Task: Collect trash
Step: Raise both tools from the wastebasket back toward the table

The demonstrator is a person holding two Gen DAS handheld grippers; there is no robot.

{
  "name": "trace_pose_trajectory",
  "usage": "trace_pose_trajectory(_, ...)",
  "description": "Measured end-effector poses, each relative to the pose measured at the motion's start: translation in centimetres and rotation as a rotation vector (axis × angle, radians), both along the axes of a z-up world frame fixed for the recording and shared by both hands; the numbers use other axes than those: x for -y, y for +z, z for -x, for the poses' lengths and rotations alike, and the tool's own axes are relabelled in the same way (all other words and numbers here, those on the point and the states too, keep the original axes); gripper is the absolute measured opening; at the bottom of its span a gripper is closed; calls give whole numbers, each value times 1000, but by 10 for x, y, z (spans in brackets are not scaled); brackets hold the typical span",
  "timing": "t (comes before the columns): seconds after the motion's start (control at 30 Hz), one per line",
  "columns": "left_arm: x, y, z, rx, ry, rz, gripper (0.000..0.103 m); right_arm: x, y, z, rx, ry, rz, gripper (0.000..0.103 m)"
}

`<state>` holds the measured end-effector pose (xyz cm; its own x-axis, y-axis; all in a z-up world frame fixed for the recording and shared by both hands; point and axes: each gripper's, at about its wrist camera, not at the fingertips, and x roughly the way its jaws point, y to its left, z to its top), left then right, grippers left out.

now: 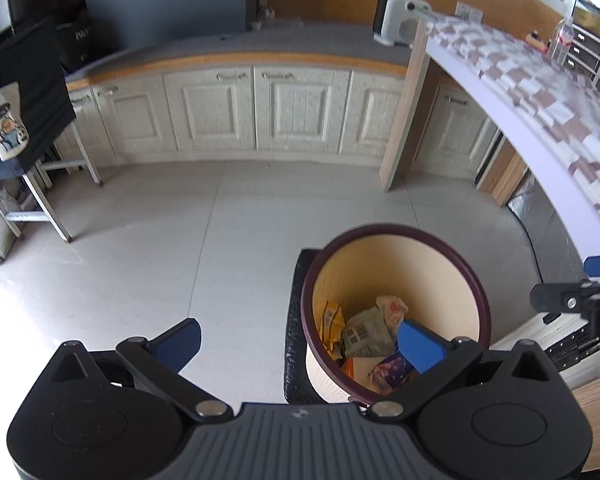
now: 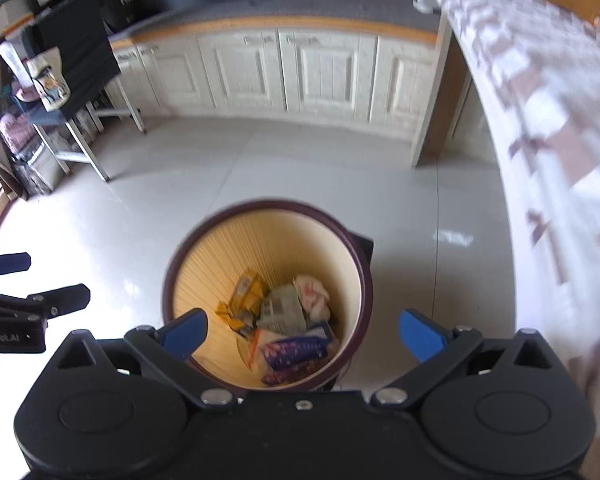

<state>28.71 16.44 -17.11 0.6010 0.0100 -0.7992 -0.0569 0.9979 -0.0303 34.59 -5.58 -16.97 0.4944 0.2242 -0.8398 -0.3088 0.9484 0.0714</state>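
Note:
A round cream bin with a dark purple rim (image 1: 452, 248) (image 2: 204, 232) stands on the tiled floor. Inside lie several wrappers: a yellow packet (image 2: 246, 294), a grey printed paper (image 2: 284, 310), a crumpled white-and-pink wrapper (image 2: 312, 292) and a purple packet (image 2: 296, 350); they also show in the left wrist view (image 1: 370, 332). My left gripper (image 1: 300, 342) is open and empty, above the bin's left rim. My right gripper (image 2: 302, 334) is open and empty, directly above the bin. Each gripper shows at the edge of the other's view (image 1: 572, 284) (image 2: 32, 284).
A black mat (image 1: 294, 320) lies under the bin. White cabinets (image 1: 260, 112) with a grey counter run along the back. A table with a checked cloth (image 1: 540, 92) curves along the right, with a bottle (image 1: 562, 40) on it. A small table (image 1: 32, 168) stands left.

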Motion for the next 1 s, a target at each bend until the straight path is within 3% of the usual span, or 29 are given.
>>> trace_pose_trajectory(0.5,31,83,44,250,-17,3,103,45,101,62,236,5,-108,103)
trace_pose_trajectory(0.77,82,118,51,373,-105,31,103,105,147,92,383,-38,-130,103)
trace_pose_trajectory(1.0,131,142,51,466,-173,75,103,167,180,111,501,-81,-82,103)
